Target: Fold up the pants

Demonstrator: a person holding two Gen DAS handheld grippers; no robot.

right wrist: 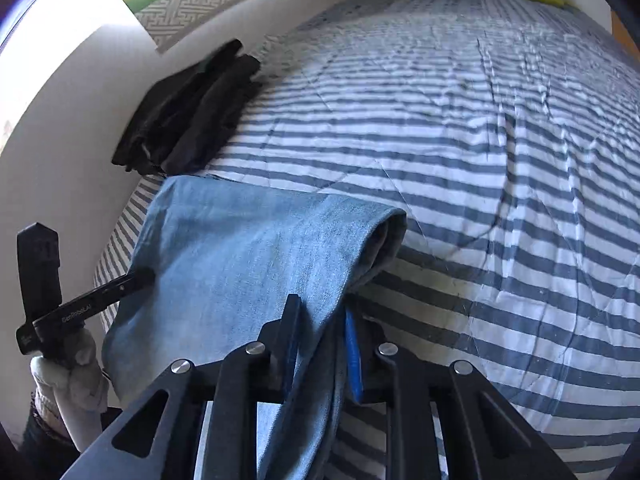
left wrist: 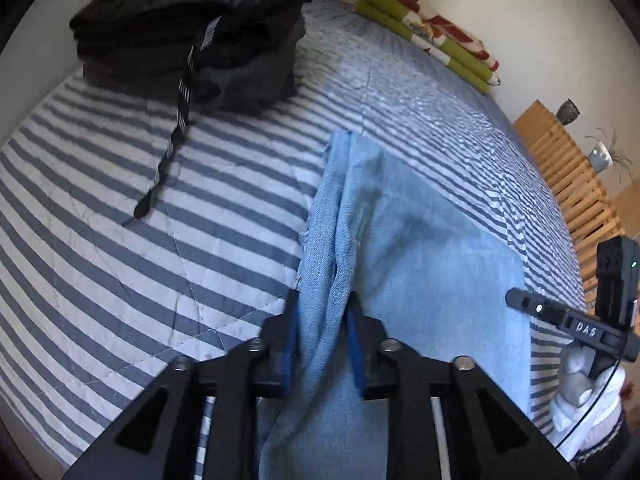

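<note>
Light blue jeans point(left wrist: 420, 260) lie folded over on a bed with a blue-and-white striped quilt point(left wrist: 120, 240). My left gripper point(left wrist: 322, 312) is shut on a bunched edge of the jeans, with the fabric pinched between its blue pads. In the right wrist view, the jeans point(right wrist: 240, 248) drape from my right gripper point(right wrist: 322, 308), which is shut on their other edge, and a rolled fold shows at the far right end. A gloved hand point(left wrist: 580, 384) holds the right gripper at that view's right edge. Another gloved hand point(right wrist: 68, 372) holds the left gripper beside the jeans.
A stack of dark folded clothes point(left wrist: 192, 40) sits near the wall, with a checked strap point(left wrist: 176, 128) trailing off it onto the quilt. A green patterned blanket point(left wrist: 432, 36) lies at the far end. A slatted wooden piece point(left wrist: 568, 176) and plant pots point(left wrist: 600, 156) stand beside the bed.
</note>
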